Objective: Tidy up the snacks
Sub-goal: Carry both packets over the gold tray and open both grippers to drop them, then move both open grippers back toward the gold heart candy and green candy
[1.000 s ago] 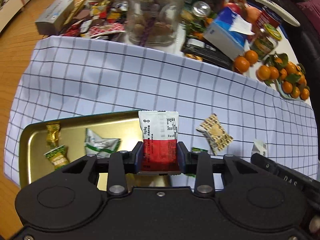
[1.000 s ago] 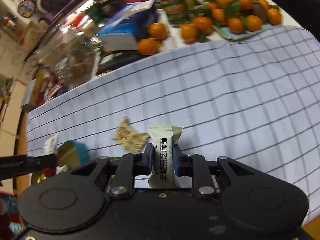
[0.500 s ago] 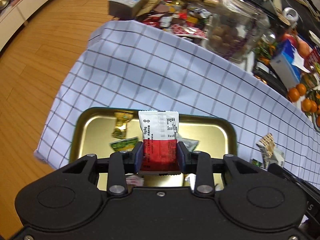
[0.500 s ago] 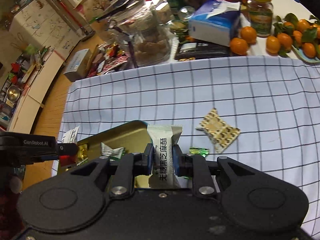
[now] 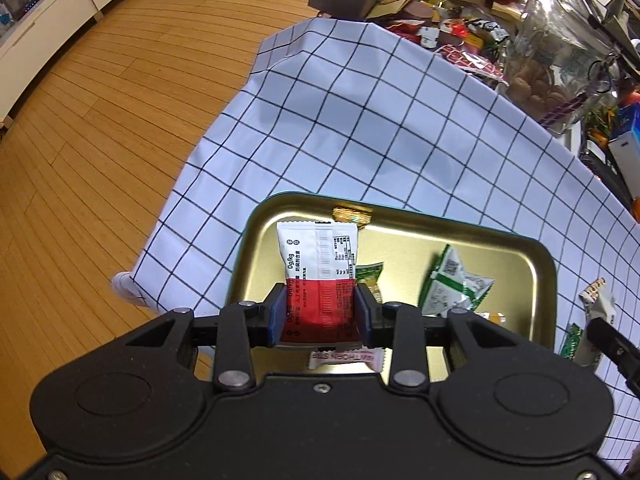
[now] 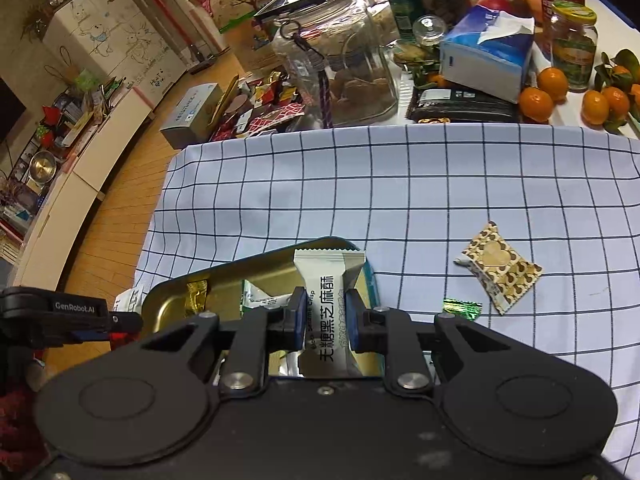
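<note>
My left gripper (image 5: pixel 320 314) is shut on a red and white snack packet (image 5: pixel 318 268) and holds it over the gold tray (image 5: pixel 532 256). The tray holds a green and white packet (image 5: pixel 450 284), a gold candy (image 5: pixel 352 214) and a pink bar (image 5: pixel 346 358). My right gripper (image 6: pixel 323 318) is shut on a white sesame crisp packet (image 6: pixel 326 300) above the tray's right end (image 6: pixel 168 300). A gold heart-patterned packet (image 6: pixel 498 266) and a small green candy (image 6: pixel 462 306) lie on the checked cloth (image 6: pixel 400 184) to the right.
The far side of the table is crowded: a glass jar (image 6: pixel 348 68), a tissue box (image 6: pixel 486 60), oranges (image 6: pixel 554 84), cans and loose wrappers. The cloth edge drops to wooden floor (image 5: pixel 100 120) on the left. The left gripper shows in the right wrist view (image 6: pixel 72 316).
Both grippers have moved left towards the tray with their packets still held. The left one now hangs over the tray's middle; the right one has reached its right end.
</note>
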{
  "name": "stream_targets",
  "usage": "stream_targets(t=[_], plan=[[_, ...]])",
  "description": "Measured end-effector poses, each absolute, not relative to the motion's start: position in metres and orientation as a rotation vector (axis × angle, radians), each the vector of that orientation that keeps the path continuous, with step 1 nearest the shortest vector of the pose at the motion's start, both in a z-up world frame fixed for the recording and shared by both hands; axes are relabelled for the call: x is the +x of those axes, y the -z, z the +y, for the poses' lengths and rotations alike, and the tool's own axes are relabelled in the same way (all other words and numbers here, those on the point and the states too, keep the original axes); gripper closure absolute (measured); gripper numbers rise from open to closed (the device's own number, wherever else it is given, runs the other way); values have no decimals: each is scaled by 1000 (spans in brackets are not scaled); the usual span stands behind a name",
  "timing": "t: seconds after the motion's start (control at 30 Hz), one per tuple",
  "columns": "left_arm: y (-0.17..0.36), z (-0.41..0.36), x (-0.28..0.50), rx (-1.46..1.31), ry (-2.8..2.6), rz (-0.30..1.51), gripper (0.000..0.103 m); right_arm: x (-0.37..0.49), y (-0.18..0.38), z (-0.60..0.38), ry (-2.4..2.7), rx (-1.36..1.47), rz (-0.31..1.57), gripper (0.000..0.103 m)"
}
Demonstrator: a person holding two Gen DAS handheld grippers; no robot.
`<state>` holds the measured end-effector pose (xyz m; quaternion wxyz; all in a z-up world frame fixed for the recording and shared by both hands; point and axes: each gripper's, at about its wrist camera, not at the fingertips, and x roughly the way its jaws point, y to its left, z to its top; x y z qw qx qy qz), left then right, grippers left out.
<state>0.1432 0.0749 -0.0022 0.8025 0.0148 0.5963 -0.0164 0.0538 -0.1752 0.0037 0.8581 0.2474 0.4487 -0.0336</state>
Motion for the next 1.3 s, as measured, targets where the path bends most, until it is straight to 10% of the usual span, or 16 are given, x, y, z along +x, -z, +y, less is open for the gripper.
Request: stream_targets(t=[1.3], plan=[[5,54,138,71,105,1300,59,56,19,-185,185,476,1086,56]])
